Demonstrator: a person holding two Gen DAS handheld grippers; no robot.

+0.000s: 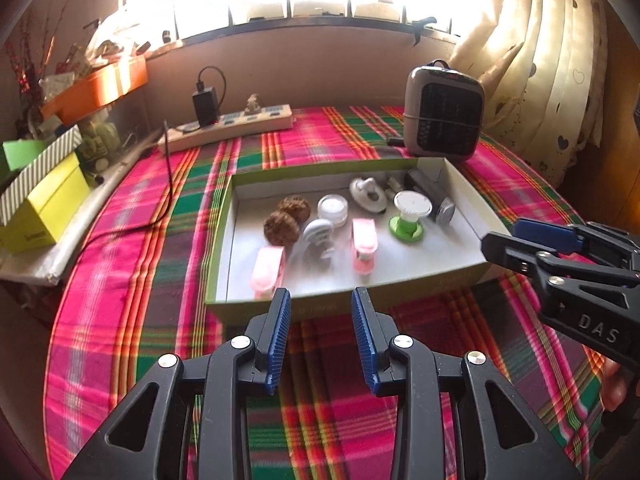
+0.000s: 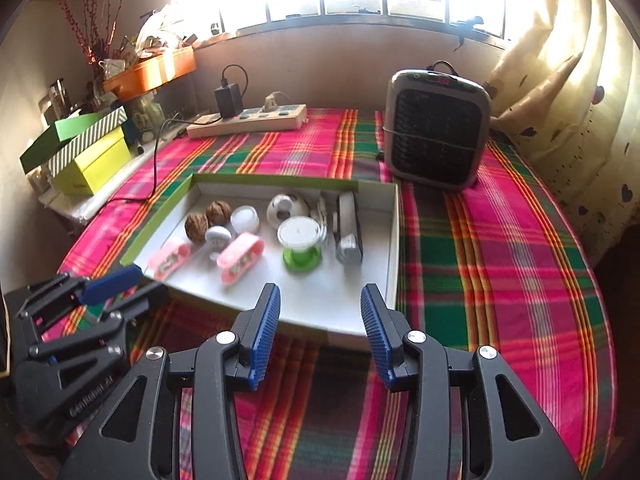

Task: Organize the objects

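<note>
Left gripper [image 1: 321, 300] held just short of the near wall of the shallow green-edged box [image 1: 224, 216], blue pads [image 1: 280, 336] apart, nothing between them. Right gripper [image 2: 320, 296] likewise poised over the near edge of the same box [image 2: 394, 240], fingers spread, empty. Each gripper also caught at the edge of the other's view.

Box resting on a pink-and-green plaid cloth [image 2: 500, 260]. Inside, all lying on the white floor:
- two walnuts [image 1: 288, 216] touching each other, toward the left rear
- small white jar [image 1: 333, 208] just beside them
- white rounded clip-like piece [image 1: 318, 236], exact kind not resolved
- two pink clips [image 1: 363, 244], one on either side of it
- spool with green base and white top [image 1: 408, 216], upright
- dark cylindrical item with a metallic end [image 1: 432, 196] along the right wall
- white round item [image 1: 367, 194] at the rear

Behind the box: small grey fan heater [image 2: 438, 128] on the cloth; power strip [image 2: 248, 120] with a black adapter [image 2: 229, 98] plugged in.
</note>
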